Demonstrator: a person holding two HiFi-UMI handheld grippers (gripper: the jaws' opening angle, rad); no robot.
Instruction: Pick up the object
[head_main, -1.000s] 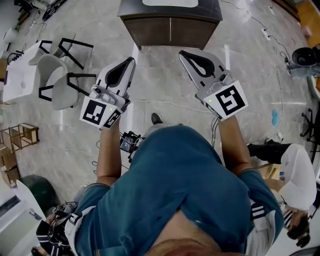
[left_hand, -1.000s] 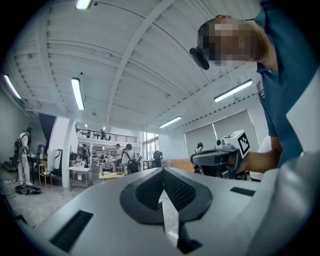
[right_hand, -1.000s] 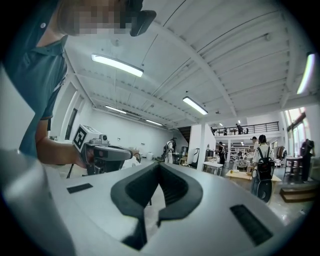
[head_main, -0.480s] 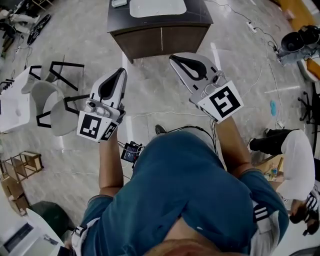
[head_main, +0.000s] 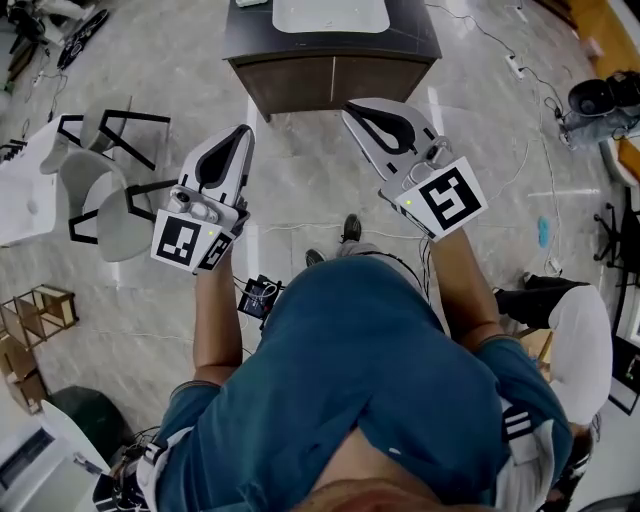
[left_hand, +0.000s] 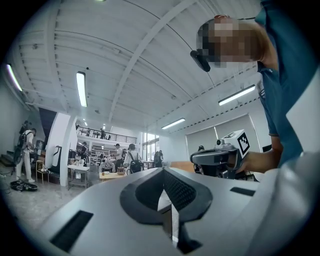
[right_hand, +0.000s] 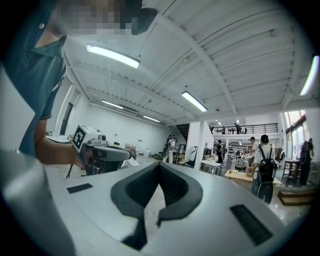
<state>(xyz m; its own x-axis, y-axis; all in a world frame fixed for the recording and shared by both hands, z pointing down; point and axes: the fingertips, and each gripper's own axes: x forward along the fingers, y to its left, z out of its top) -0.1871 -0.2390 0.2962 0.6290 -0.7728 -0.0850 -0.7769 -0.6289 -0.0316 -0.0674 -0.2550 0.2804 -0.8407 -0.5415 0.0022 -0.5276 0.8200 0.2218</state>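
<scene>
In front of dark cabinet (head_main: 330, 72): left hand-held gripper (head_main: 243, 133), right hand-held gripper (head_main: 352, 108) both closed, empty.

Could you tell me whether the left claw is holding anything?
No, the left claw is shut with nothing between its jaws.

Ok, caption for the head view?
Left gripper and right gripper, shut and empty, held over the floor before a cabinet.

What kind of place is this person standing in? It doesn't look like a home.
Probably a big open workshop or lab hall: a high ceiling with strip lights, a mezzanine balcony above people at work tables, and cables trailing across the polished floor.
</scene>
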